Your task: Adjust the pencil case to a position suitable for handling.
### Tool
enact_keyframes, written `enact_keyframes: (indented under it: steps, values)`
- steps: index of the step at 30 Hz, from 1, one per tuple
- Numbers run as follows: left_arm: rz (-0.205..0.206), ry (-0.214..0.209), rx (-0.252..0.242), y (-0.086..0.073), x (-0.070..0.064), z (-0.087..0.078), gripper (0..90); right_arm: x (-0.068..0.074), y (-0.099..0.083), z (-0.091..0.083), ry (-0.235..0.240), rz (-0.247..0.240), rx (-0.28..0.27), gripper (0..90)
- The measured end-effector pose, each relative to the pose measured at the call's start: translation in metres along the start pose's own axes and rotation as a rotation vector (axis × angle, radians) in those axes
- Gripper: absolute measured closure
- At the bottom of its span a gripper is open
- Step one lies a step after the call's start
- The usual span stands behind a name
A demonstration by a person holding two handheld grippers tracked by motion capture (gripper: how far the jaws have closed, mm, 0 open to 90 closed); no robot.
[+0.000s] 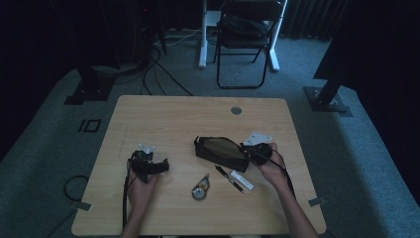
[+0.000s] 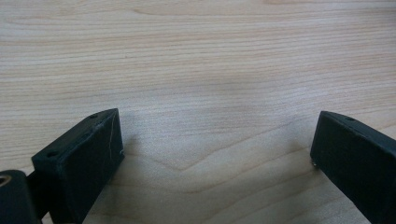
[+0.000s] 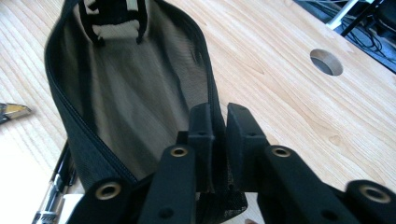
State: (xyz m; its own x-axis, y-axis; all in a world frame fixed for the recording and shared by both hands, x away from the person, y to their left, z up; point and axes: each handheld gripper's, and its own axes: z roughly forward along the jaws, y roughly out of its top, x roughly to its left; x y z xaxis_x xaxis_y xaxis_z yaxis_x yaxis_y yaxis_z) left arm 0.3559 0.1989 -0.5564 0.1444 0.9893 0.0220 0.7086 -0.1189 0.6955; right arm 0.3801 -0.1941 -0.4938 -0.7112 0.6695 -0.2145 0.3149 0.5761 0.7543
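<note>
Two grippers working: right gripper (image 3: 218, 122) w/ jaws nearly closed is pinching pouch (image 1: 221, 152) edge at table (image 1: 163, 116) centre-right; left gripper (image 2: 217, 154), jaws wide apart & holding nothing, is hovering near-left, well apart from pouch.

Both forearms bare, no sleeves. Left gripper (image 1: 147, 163): black body, blocky matte jaws with small screw holes, grey three-cornered plate on top, black cable trailing near. Right gripper (image 1: 256, 148): black linkage arms, brass-ringed rivets, same grey plate.
</note>
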Motion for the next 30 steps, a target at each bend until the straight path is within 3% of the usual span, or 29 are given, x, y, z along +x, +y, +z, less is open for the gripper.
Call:
enact_keyframes:
  steps: [6,12,14,15,16,19,30]
  values:
    - [0.0,0.0,0.0,0.0,0.0,0.0,2.7,0.001,0.001,-0.023,-0.011,0.073,-0.11,62.9]
    - [-0.003,0.002,-0.001,0.0,0.0,0.0,2.7,0.011,-0.01,-0.041,-0.001,0.168,-0.189,58.2]
    - [-0.005,0.003,-0.001,0.001,0.0,0.001,2.7,0.012,-0.011,-0.04,0.008,0.175,-0.175,56.9]
    - [-0.005,0.004,-0.001,0.001,0.0,0.001,2.7,0.015,-0.01,-0.041,-0.007,0.152,-0.134,55.2]
    - [-0.005,0.004,-0.001,0.001,0.0,0.001,2.7,0.016,-0.009,-0.042,-0.014,0.149,-0.131,55.0]
    - [-0.005,0.004,-0.001,0.001,0.0,0.001,2.7,0.02,-0.012,-0.046,0.019,0.177,-0.156,53.6]
    - [-0.005,0.004,-0.001,0.001,0.0,0.001,2.7,0.024,-0.025,-0.052,0.016,0.21,-0.155,52.2]
